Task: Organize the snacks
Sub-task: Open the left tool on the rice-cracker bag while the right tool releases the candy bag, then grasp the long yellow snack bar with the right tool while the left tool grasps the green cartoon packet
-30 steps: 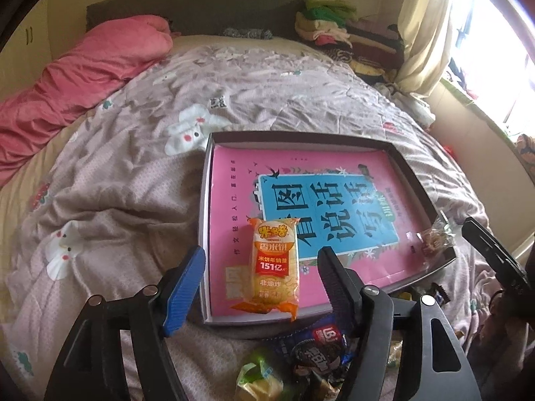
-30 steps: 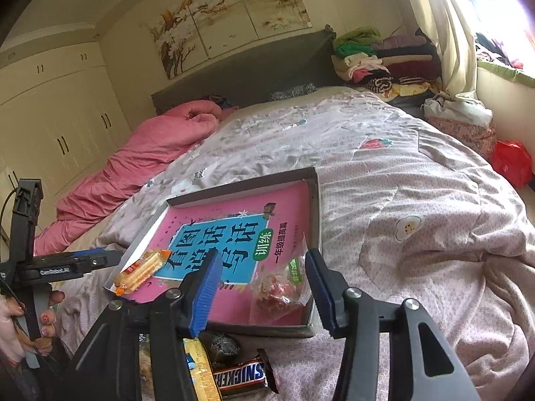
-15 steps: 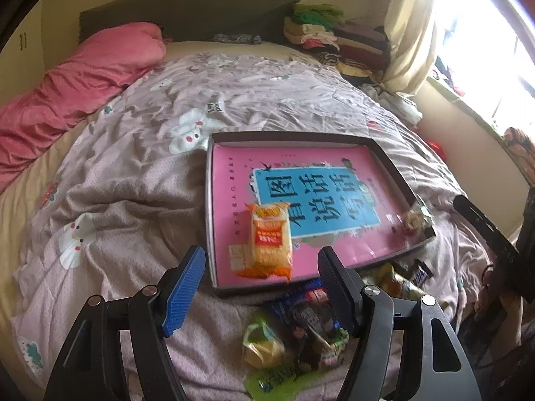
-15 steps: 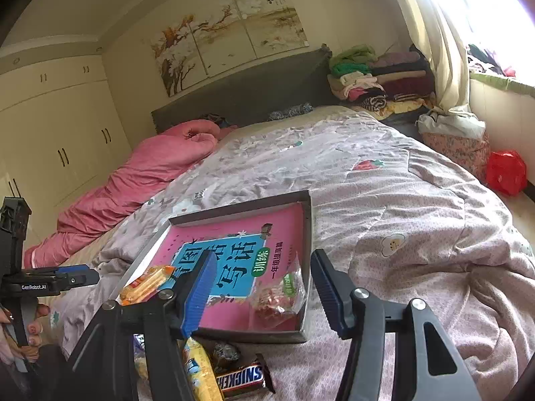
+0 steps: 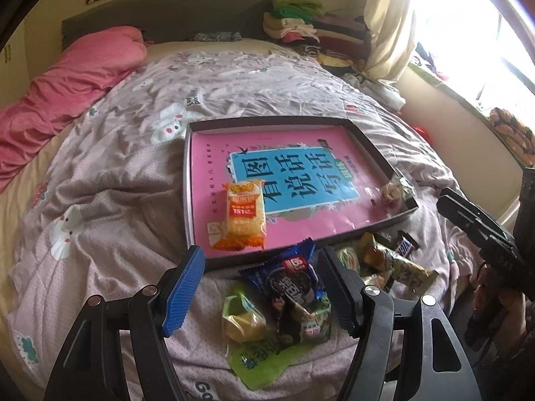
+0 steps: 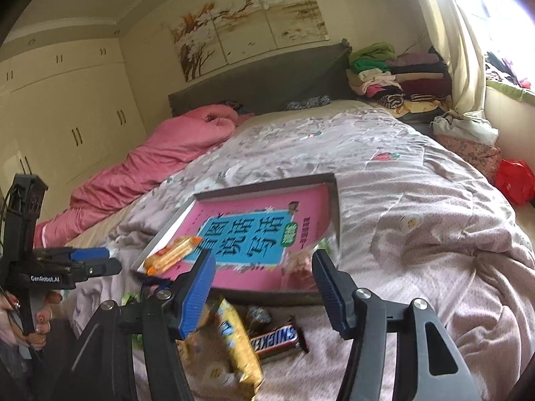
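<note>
On the bed (image 5: 117,200), as seen from the left wrist, a shallow tray (image 5: 367,140) lined with a pink book is laid near the foot edge. An orange wafer pack (image 5: 244,215) is already placed at the tray's near left corner and a clear candy bag (image 5: 394,192) at its near right corner. The left claw (image 5: 259,289) is held released and empty above the loose pile, with a blue cookie pack (image 5: 294,277) between its jaws but not pressed. Picking the next snack is judged to be the step in hand; a lowering and closing on that pack would be called for.

From the right wrist, the right claw (image 6: 262,282) is seen released, its jaws having just been opening, nothing gripped. A Snickers bar (image 6: 277,337) and a yellow packet (image 6: 234,341) lie below it, just outside the tray's near rim (image 6: 267,295). That rim must be cleared; ample bare room is left mid-tray.
</note>
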Tool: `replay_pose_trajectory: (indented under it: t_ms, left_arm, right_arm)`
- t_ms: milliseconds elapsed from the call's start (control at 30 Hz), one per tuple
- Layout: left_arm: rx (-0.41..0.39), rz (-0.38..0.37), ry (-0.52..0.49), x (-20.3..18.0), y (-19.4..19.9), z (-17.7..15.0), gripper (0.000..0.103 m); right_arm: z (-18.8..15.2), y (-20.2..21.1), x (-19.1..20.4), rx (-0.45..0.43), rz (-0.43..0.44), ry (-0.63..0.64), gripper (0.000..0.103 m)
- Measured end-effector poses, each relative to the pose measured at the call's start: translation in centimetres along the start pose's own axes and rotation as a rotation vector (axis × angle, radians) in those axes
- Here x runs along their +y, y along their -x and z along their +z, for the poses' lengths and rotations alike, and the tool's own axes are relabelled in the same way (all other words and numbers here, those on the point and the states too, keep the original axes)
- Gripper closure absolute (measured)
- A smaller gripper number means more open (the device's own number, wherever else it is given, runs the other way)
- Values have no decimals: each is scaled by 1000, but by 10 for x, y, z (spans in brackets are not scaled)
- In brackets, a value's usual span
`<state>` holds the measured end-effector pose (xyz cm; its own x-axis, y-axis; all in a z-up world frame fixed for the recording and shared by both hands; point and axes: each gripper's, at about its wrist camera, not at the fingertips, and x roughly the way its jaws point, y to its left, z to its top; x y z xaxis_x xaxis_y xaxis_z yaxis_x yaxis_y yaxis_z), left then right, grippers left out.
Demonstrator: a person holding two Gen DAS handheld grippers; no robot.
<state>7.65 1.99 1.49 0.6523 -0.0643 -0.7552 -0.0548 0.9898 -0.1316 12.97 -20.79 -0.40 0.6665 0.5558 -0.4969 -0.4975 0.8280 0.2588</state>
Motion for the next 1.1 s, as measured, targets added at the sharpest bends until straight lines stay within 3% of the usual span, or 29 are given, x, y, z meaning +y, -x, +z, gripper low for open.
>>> replay_pose_trajectory:
  t_ms: [467, 1100]
  left_arm:
    - [64, -59, -89, -21, -6, -26, 31]
    - [146, -79, -122, -31, -29, -46, 31]
  right_arm:
    - [-32, -9, 26, 157, -4, 63, 43]
    - [-49, -21, 29, 249, -21, 103, 43]
